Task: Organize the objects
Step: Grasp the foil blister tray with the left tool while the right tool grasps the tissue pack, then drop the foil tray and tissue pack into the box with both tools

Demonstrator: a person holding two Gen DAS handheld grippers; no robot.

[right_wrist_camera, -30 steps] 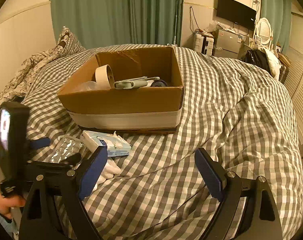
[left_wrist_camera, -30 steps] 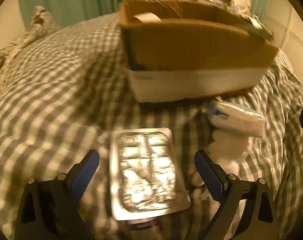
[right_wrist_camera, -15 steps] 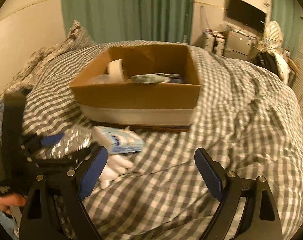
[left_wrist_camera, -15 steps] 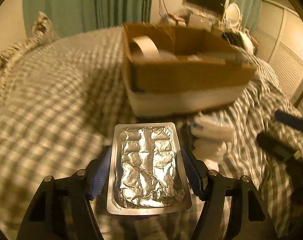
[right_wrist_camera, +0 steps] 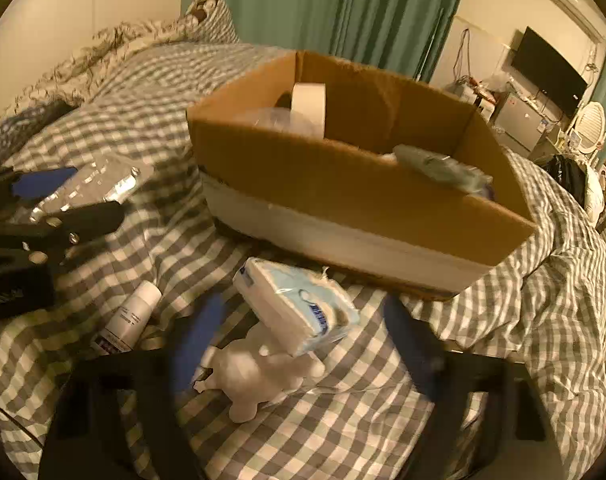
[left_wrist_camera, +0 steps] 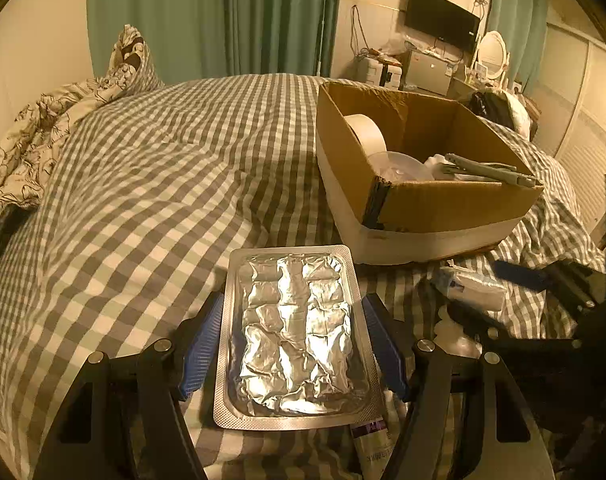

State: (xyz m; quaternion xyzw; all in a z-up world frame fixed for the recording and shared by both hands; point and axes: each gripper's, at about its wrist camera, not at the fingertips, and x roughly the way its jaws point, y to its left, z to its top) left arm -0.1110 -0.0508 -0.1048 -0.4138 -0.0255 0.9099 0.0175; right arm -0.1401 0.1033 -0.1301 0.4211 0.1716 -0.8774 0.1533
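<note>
My left gripper is shut on a silver foil blister pack and holds it above the checked bedspread; the pack also shows in the right wrist view. An open cardboard box sits to the right ahead and holds a tape roll and a grey tool. My right gripper is open, its blurred fingers either side of a blue-and-white tissue pack that lies on a white glove in front of the box.
A small white tube lies left of the glove. Patterned pillows are at the far left. A TV and cluttered furniture stand beyond the bed.
My left gripper closed on the blister pack and lifted it off the bed. My right gripper swung down and left to straddle the tissue pack.
</note>
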